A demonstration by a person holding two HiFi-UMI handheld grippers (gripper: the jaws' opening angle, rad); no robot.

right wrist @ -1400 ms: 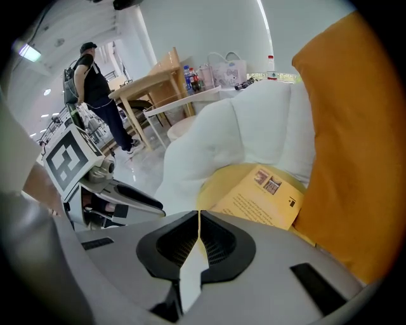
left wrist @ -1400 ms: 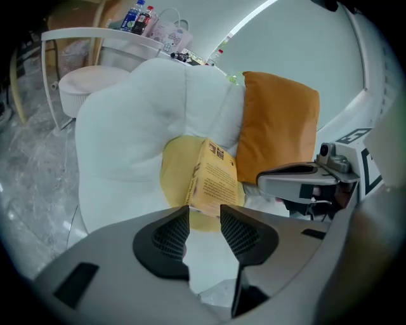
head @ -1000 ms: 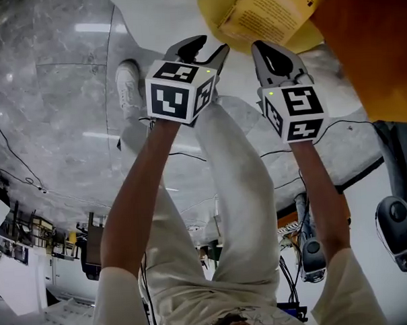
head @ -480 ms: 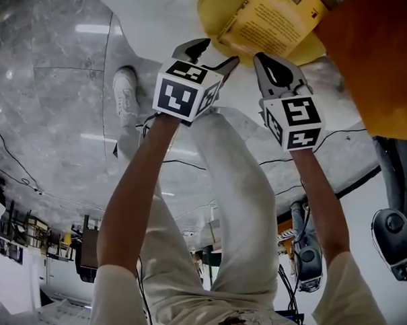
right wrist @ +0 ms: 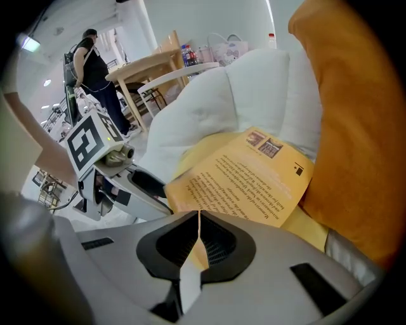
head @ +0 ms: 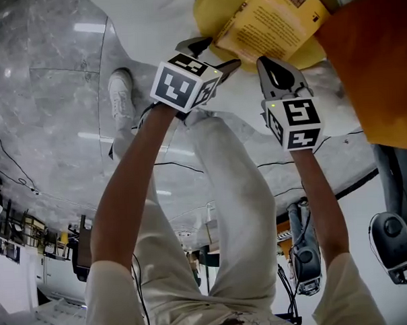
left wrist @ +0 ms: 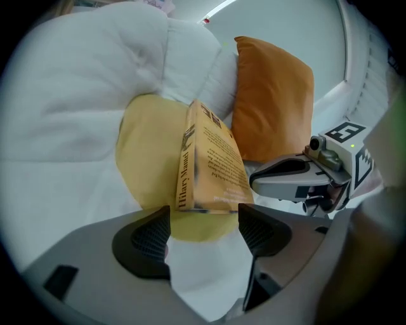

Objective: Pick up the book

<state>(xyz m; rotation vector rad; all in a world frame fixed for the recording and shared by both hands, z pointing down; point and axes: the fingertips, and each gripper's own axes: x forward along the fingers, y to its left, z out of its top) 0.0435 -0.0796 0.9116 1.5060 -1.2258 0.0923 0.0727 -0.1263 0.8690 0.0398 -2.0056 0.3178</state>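
A yellow paperback book (head: pixel 275 20) lies tilted on a round yellow cushion (head: pixel 207 10) at the top of the head view. In the left gripper view the book (left wrist: pixel 212 165) shows its spine and back cover just beyond the jaw tips. My left gripper (head: pixel 212 55) (left wrist: pixel 203 222) sits at the book's near corner; its jaws are opening and nothing is between them. Just right of it, my right gripper (head: pixel 270 62) (right wrist: pixel 198 219) is shut and empty, its tips at the near edge of the book (right wrist: pixel 247 181).
An orange pillow (head: pixel 374 70) (left wrist: pixel 276 101) leans right of the book. Large white cushions (left wrist: pixel 95 89) (right wrist: pixel 235 101) lie behind it. A person (right wrist: pixel 95 63) stands by a wooden table (right wrist: pixel 146 63) in the background. Cables and a floor device (head: pixel 395 237) lie below.
Both grippers have come closer to the book. The left gripper's jaws have spread wider and its cube has rolled a little. The right gripper stays shut.
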